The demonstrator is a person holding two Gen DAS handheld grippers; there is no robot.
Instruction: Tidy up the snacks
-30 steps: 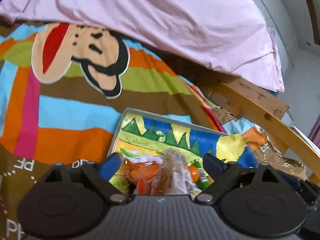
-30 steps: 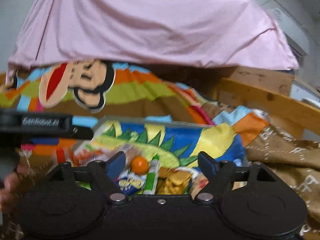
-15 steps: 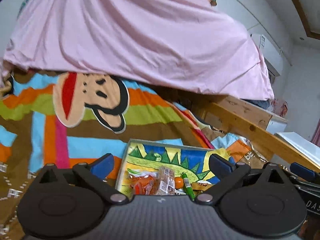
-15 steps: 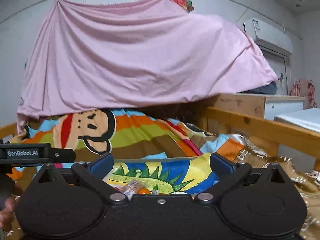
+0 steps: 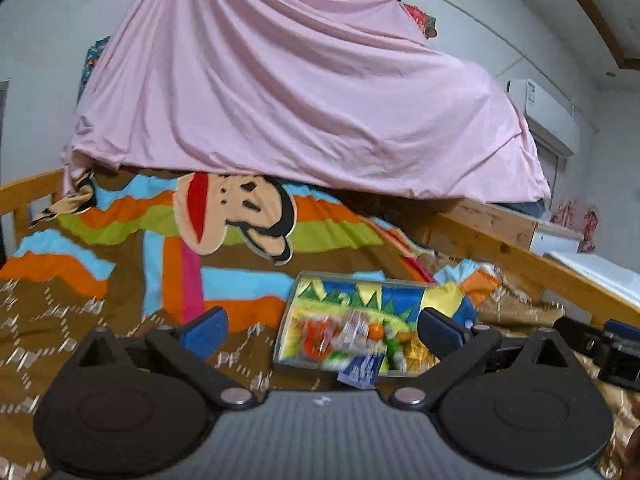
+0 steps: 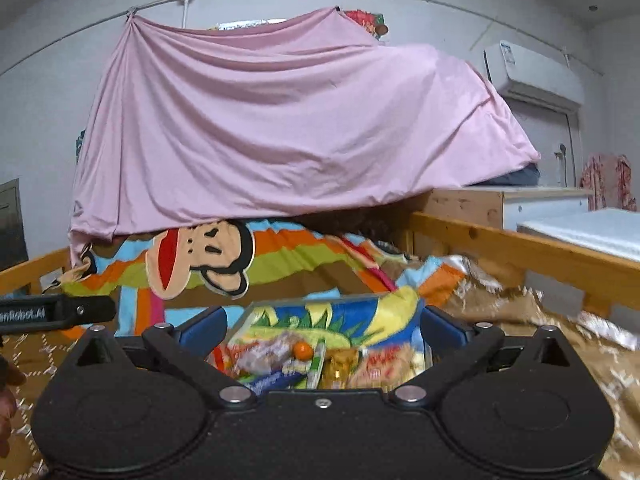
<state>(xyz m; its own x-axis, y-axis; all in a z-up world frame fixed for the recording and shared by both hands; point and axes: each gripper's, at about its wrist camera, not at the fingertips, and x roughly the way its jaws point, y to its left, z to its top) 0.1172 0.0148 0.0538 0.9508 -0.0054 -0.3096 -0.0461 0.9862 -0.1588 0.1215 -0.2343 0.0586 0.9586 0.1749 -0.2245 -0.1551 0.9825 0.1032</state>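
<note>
On the striped blanket [image 5: 248, 280] sits a snack tray [image 5: 296, 292]; both tongs [image 5: 322, 324] [image 6: 322, 326] spread, empty.

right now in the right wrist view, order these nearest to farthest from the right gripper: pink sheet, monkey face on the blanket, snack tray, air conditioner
1. snack tray, right ahead between the open fingers of the right gripper
2. monkey face, ahead and left on the blanket
3. pink sheet, draped across the back
4. air conditioner, high on the wall, upper right

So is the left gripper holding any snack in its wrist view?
No: the left gripper is open with nothing between its blue fingers, and the snacks lie in the tray.
</note>
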